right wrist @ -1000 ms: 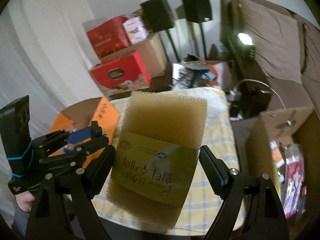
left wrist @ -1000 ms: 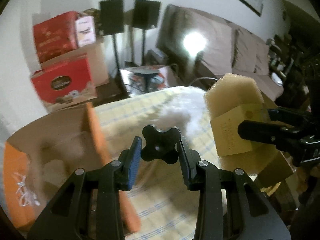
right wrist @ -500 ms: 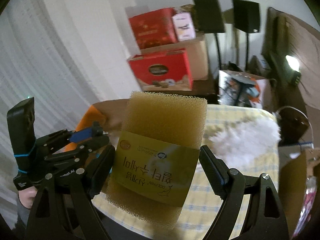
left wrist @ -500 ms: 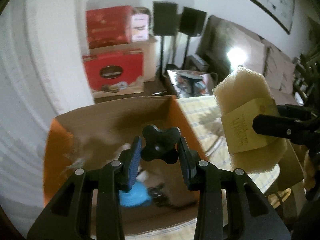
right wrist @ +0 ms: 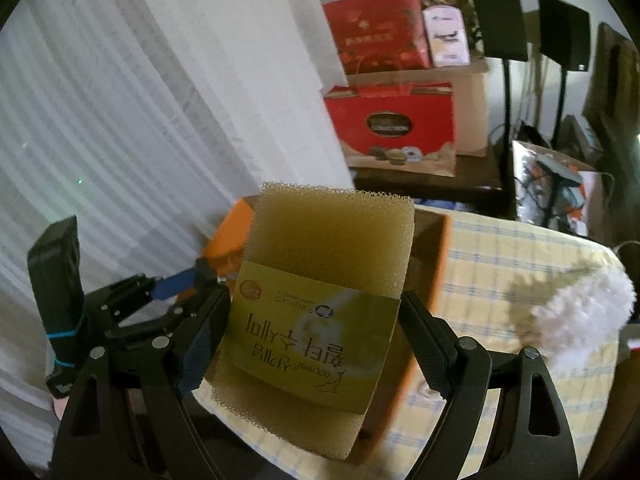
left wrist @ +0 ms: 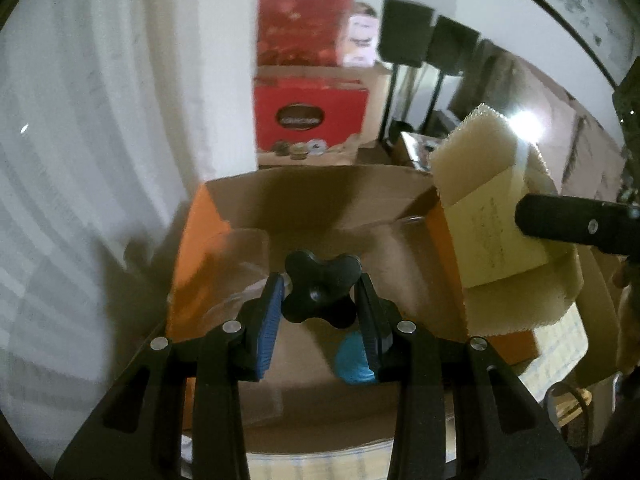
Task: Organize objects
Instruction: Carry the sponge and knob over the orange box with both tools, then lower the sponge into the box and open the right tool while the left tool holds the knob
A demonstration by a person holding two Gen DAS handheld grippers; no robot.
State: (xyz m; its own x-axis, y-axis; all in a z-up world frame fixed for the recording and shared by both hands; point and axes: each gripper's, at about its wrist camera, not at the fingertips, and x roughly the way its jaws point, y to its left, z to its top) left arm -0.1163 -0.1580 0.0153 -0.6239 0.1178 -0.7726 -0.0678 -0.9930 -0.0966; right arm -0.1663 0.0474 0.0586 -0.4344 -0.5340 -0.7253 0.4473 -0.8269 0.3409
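The left gripper [left wrist: 320,300] has its jaws drawn in narrow on a black four-lobed knob [left wrist: 321,292], the blue-padded fingers [left wrist: 267,322] pressing its sides. The knob hangs above the open mouth of an orange cardboard box [left wrist: 192,248], whose brown inner walls fill the middle of the left wrist view. Inside the box, at about 5 o'clock from the knob, lies a bright blue object [left wrist: 354,360], half hidden behind the right-hand finger; what it is I cannot say. At 9 to 10 o'clock from the knob something clear and glossy, perhaps plastic film [left wrist: 240,252], lies against the inner wall, though blur makes this uncertain.

The right gripper [right wrist: 314,336] stands wide, its jaws clamped on the sides of a coarse yellow sponge [right wrist: 332,236] wrapped in a printed yellow-green paper band [right wrist: 312,340]. The sponge is carried upright in the air; seen from the right wrist it covers much of the box's opening, and from the left wrist it sits at 2 to 3 o'clock, over the box's right wall.

The box rests on a table covered with a yellow checked cloth [right wrist: 500,264]. At 3 o'clock in the right wrist view a white fluffy duster [right wrist: 580,304] lies on the cloth. Beyond, at 12 to 1 o'clock, stand red gift boxes [right wrist: 392,128] stacked against the wall.
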